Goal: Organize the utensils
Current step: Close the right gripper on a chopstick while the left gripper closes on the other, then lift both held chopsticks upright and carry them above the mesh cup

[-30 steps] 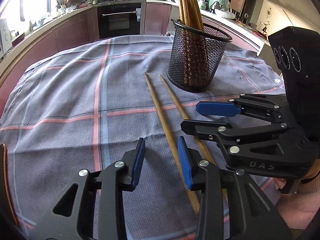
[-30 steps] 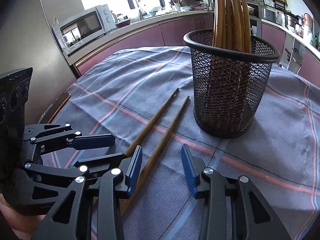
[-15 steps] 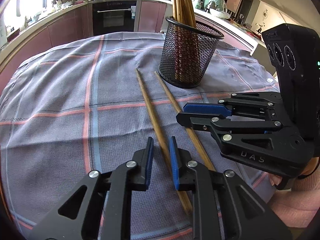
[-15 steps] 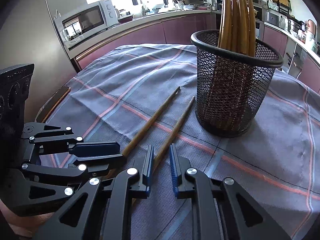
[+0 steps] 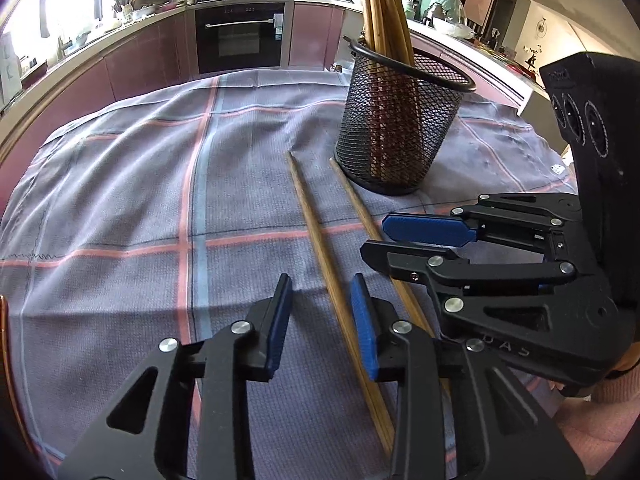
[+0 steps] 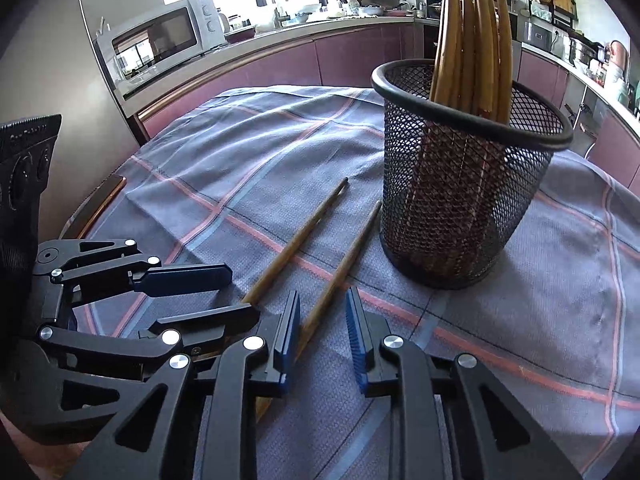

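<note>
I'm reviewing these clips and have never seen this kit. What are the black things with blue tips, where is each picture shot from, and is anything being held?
No robot here: a person holds a hand-held claw in each hand, each carrying a wide-angle camera that looks forward along its two blue-padded fingers. In the left wrist view the left claw fills the bottom, with the right claw reaching in from the side. The right wrist view shows the reverse. Both are open and hold nothing. On the checked tablecloth lie two loose chopsticks: one runs between the left claw's fingers, the other between the right claw's. Beside them stands a black mesh cup that already holds several chopsticks upright.
</note>
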The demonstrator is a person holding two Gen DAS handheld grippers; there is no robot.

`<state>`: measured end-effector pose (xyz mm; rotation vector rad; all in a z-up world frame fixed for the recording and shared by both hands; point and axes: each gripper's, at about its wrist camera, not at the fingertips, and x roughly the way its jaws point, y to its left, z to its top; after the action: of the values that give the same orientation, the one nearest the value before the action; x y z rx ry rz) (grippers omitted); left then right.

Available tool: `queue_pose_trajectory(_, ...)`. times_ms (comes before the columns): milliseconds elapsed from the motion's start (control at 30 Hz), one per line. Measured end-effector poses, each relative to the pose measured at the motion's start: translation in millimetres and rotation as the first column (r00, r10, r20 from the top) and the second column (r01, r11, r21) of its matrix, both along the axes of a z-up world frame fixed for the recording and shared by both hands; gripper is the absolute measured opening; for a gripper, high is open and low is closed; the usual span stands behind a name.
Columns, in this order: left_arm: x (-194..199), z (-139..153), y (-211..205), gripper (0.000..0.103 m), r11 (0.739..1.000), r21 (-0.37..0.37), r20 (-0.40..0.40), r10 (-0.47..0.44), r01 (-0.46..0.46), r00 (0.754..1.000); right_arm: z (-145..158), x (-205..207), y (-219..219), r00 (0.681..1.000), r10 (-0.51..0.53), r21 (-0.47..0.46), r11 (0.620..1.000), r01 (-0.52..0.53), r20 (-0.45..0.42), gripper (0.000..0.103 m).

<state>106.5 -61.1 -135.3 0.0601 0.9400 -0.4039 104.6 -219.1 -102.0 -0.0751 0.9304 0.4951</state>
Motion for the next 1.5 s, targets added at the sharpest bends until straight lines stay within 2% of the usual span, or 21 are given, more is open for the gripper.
queue_pose_trajectory(167,5,0,-2,0.023,1.0,0.012,0.003,0.01,-0.01,1.0,0,3,3,1.0,-0.003,-0.024,1.0,0.003,0.015,0.016)
queue_pose_trajectory(300,4,-1,-5,0.011,1.0,-0.005,-0.009,0.004,-0.004,1.0,-1,6,2,1.0,-0.006,-0.004,1.0,0.006,0.005,0.013)
queue_pose_trajectory(567,4,0,-7,0.011,1.0,-0.006,-0.018,0.02,-0.02,1.0,0,4,-6,1.0,-0.01,0.026,1.0,0.01,-0.014,0.009)
queue_pose_trajectory(667,8,0,-8,0.016,1.0,0.007,-0.013,0.021,-0.021,1.0,0,4,-6,1.0,-0.008,0.023,1.0,0.008,-0.013,0.009)
queue_pose_trajectory(867,14,0,-10,0.016,0.999,0.019,-0.012,0.027,-0.027,1.0,1,1,-5,1.0,-0.001,0.015,1.0,0.001,-0.006,0.007)
queue_pose_trajectory(933,15,0,-10,0.011,0.999,0.022,-0.011,0.032,-0.031,0.999,1,1,-5,1.0,0.001,0.017,1.0,-0.001,-0.005,0.007)
queue_pose_trajectory(1367,14,-1,-11,0.011,0.999,0.017,-0.018,0.041,-0.041,0.999,-1,2,-1,1.0,0.003,-0.022,1.0,-0.003,0.012,0.008)
queue_pose_trajectory(1500,13,0,-10,0.01,0.999,0.014,-0.016,0.048,-0.047,0.999,-2,3,-3,1.0,-0.001,-0.006,1.0,0.001,0.008,0.006)
